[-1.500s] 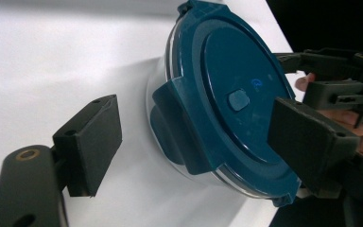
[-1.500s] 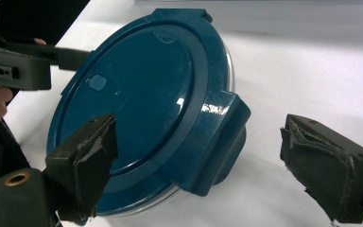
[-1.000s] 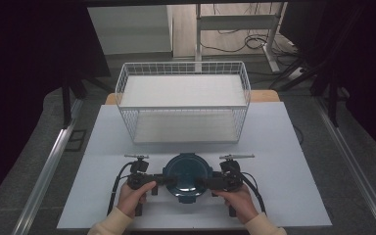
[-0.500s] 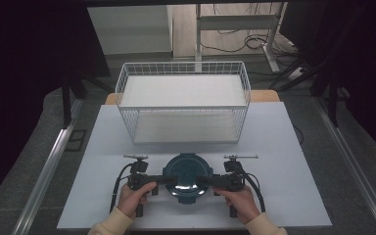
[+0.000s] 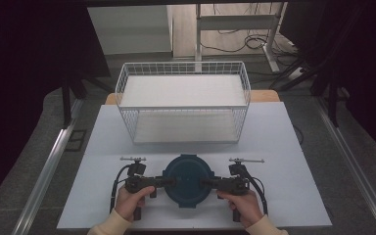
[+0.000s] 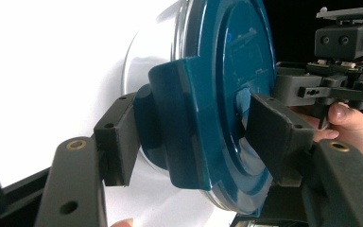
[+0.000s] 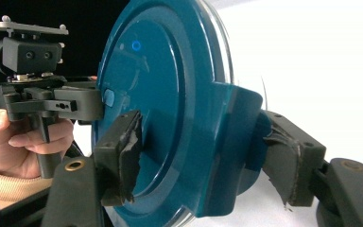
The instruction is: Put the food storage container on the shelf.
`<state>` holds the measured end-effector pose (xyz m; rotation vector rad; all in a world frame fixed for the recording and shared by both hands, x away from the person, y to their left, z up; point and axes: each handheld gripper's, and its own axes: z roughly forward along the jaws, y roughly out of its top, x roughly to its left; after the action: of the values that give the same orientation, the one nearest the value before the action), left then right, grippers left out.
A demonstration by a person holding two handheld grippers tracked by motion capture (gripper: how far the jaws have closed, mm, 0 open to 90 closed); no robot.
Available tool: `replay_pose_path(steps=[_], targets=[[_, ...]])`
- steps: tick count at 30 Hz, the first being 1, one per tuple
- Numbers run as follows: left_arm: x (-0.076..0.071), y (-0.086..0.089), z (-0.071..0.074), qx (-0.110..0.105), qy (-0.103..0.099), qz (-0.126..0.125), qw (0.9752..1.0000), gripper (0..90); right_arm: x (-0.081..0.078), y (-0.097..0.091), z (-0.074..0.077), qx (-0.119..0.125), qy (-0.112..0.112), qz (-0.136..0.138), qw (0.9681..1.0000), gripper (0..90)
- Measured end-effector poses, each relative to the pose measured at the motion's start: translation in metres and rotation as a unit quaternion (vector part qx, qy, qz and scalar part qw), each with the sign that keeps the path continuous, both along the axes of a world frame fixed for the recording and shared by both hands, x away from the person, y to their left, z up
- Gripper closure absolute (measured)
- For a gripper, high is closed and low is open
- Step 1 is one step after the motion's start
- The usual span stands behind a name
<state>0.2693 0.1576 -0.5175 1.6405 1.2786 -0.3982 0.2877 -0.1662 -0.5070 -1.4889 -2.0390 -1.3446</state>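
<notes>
The left gripper (image 5: 169,182) is closed on the left latch tab of the round teal-lidded container (image 5: 188,180), its jaws having just been closing with the tab between them; contact is seen in the left gripper view (image 6: 189,137). The right gripper (image 5: 208,184) is clamped likewise on the opposite tab (image 7: 203,156). Since the earlier frames both sets of jaws have been narrowed onto the tabs, while the container has been left in place on the white table (image 5: 293,196), near its front edge. Behind it, the white wire basket (image 5: 183,105) is seen holding nothing. The container's contents are hidden by the lid.
</notes>
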Motion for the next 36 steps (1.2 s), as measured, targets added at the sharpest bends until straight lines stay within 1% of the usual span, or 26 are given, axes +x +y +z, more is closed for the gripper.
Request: replay_pose_path(steps=[1, 4, 6, 11, 17, 20, 23, 25, 26, 27, 29, 31, 36], targets=[[-0.002, 0.0, 0.001, 0.0, -0.001, 0.001, 1.0, 38.7, -0.002, 0.0, 0.001, 0.0, -0.003, -0.001, 1.0, 35.1], [-0.004, 0.0, 0.002, 0.002, -0.005, -0.002, 1.0, 39.3, -0.003, -0.001, 0.002, 0.002, -0.004, -0.001, 1.0, 36.2], [-0.005, 0.0, 0.004, 0.004, -0.006, -0.002, 1.0, 39.7, -0.005, -0.002, 0.003, 0.006, 0.002, -0.01, 0.9999, 37.4], [-0.006, 0.002, 0.006, 0.004, -0.008, -0.003, 1.0, 40.9, -0.007, -0.002, 0.005, 0.004, 0.001, -0.01, 0.9999, 38.3], [-0.007, 0.003, 0.009, 0.008, -0.016, -0.001, 0.9998, 41.8, -0.009, 0.0, 0.01, -0.003, -0.016, -0.002, 0.9999, 39.8], [-0.008, 0.003, 0.011, 0.008, -0.017, -0.001, 0.9998, 41.8, -0.009, 0.0, 0.011, -0.002, -0.017, -0.002, 0.9999, 39.8], [-0.009, 0.003, 0.014, 0.01, -0.023, -0.001, 0.9997, 41.9, -0.01, 0.0, 0.013, 0.0, -0.019, -0.001, 0.9998, 39.9], [-0.011, 0.003, 0.019, 0.01, -0.03, 0.0, 0.9995, 42.0, -0.01, 0.0, 0.017, 0.0, -0.027, 0.002, 0.9996, 39.8], [-0.011, 0.003, 0.019, 0.01, -0.03, 0.0, 0.9995, 42.0, -0.01, 0.0, 0.017, 0.0, -0.027, 0.002, 0.9996, 39.8], [-0.011, 0.003, 0.02, 0.009, -0.031, 0.001, 0.9995, 42.1, -0.011, 0.0, 0.02, 0.0, -0.033, 0.004, 0.9994, 39.8], [-0.011, 0.004, 0.022, 0.006, -0.03, 0.0, 0.9995, 42.1, -0.011, 0.0, 0.022, -0.001, -0.037, 0.004, 0.9993, 39.9], [-0.011, 0.003, 0.025, 0.005, -0.034, 0.0, 0.9994, 42.2, -0.012, 0.0, 0.026, -0.002, -0.045, 0.005, 0.999, 39.9], [-0.011, 0.004, 0.031, 0.008, -0.045, -0.001, 0.999, 42.2, -0.012, 0.0, 0.03, -0.002, -0.053, 0.006, 0.9986, 39.9]])
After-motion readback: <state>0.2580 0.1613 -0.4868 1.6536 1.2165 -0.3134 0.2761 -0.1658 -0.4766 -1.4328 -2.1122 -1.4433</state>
